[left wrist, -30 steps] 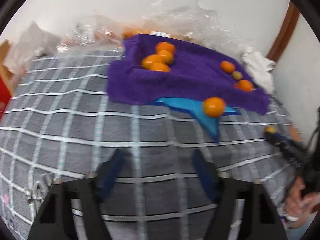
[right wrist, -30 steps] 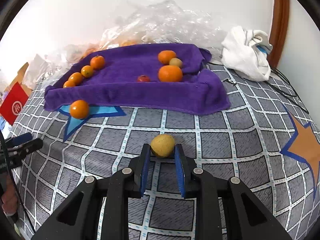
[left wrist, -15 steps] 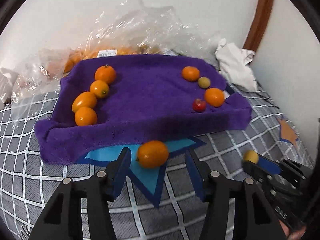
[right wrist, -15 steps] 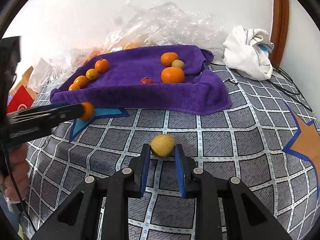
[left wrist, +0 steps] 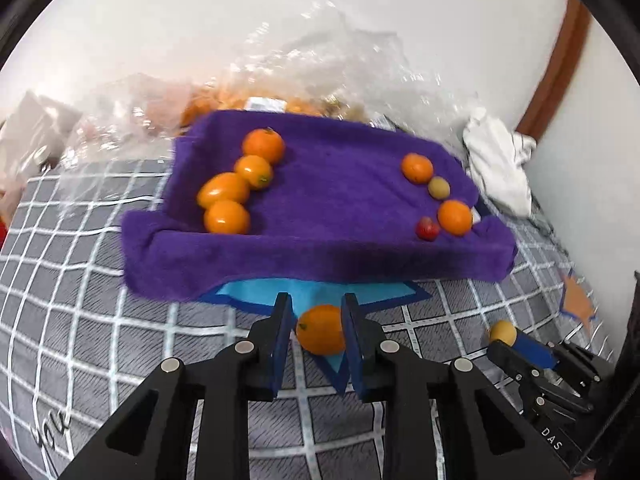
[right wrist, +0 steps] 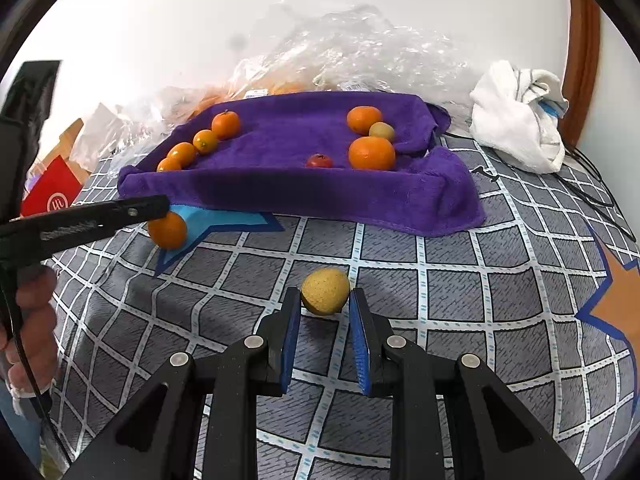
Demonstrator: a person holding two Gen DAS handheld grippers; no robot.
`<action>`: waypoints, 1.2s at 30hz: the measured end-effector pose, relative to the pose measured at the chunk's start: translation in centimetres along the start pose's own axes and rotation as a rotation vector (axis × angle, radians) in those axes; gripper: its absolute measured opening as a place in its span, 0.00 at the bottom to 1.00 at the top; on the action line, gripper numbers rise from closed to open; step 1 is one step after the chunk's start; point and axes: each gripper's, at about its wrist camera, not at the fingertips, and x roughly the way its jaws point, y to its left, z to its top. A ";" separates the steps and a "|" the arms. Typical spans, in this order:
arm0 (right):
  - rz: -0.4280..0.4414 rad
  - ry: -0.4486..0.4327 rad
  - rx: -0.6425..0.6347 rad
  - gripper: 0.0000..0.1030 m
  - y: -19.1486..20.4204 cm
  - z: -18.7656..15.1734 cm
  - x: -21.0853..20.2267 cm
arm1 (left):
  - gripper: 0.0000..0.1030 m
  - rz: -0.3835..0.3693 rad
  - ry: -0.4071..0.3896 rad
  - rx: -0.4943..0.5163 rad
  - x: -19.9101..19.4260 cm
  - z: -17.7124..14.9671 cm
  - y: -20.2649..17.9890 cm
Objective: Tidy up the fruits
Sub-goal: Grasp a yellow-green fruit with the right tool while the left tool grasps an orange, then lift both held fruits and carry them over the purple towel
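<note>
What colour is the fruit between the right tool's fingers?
Dull yellow with fine speckles: the small fruit between the right tool fingers, clearest in the right wrist view.

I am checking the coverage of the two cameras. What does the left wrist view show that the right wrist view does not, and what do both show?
Only the left wrist view shows the left gripper from behind, its fingers on either side of the loose orange.

Only the right wrist view shows the red box, the person's hand, and the right gripper around the yellow fruit from behind.

Both show the purple towel, the fruits lying on it, the clear plastic bags and the white cloth.
</note>
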 end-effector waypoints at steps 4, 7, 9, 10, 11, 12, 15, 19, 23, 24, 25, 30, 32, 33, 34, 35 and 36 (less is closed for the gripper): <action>0.021 -0.027 -0.060 0.24 0.6 0.8 -1.3 | 0.23 0.023 -0.015 -0.022 -0.6 -0.3 0.7; 0.033 -0.019 -0.090 0.24 0.8 0.7 -1.6 | 0.26 0.019 -0.019 -0.060 -0.2 -0.5 1.0; 0.049 -0.011 -0.098 0.24 0.8 0.3 -1.8 | 0.33 0.012 -0.005 -0.065 0.6 -0.6 1.0; 0.054 -0.006 -0.103 0.24 0.7 0.0 -1.8 | 0.33 0.017 -0.005 -0.063 0.9 -0.7 0.8; 0.053 -0.004 -0.109 0.24 0.7 -0.2 -1.9 | 0.33 0.025 -0.009 -0.054 1.2 -0.8 0.6; 0.052 -0.003 -0.115 0.24 0.6 -0.5 -2.0 | 0.36 0.045 -0.012 -0.039 1.5 -0.7 0.3; 0.054 0.003 -0.123 0.24 0.3 -1.1 -2.2 | 0.49 0.107 -0.028 -0.028 2.3 -0.3 -0.2; 0.059 0.012 -0.122 0.24 -0.4 -1.6 -2.3 | 0.49 0.146 -0.013 -0.040 3.5 0.0 -0.2; 0.056 0.022 -0.114 0.24 -1.2 -1.6 -2.1 | 0.49 0.155 -0.006 -0.081 4.3 -0.1 0.2; 0.055 0.025 -0.106 0.24 -1.4 -1.6 -2.0 | 0.42 0.144 -0.003 -0.092 4.3 -0.1 0.3; 0.055 0.028 -0.100 0.24 -1.6 -1.5 -1.9 | 0.37 0.135 0.001 -0.094 4.4 -0.1 0.3; 0.038 0.018 -0.084 0.24 -1.9 -0.9 -1.7 | 0.37 0.100 0.000 -0.048 3.6 -0.3 -0.4; 0.030 0.004 -0.074 0.24 -2.0 -0.3 -1.9 | 0.37 0.076 -0.006 -0.041 2.6 -0.1 -0.3; 0.027 -0.002 -0.068 0.24 -2.2 0.0 -2.0 | 0.37 0.062 -0.013 -0.039 1.9 0.1 -0.2; 0.021 -0.017 -0.058 0.24 -2.3 0.6 -2.3 | 0.37 0.055 -0.018 -0.038 1.5 0.3 -0.1; 0.018 -0.027 -0.054 0.24 -2.4 1.0 -2.5 | 0.37 0.047 -0.024 -0.038 0.9 0.6 0.1; 0.015 -0.038 -0.049 0.24 -2.5 1.5 -2.7 | 0.37 0.042 -0.030 -0.039 0.2 1.1 0.4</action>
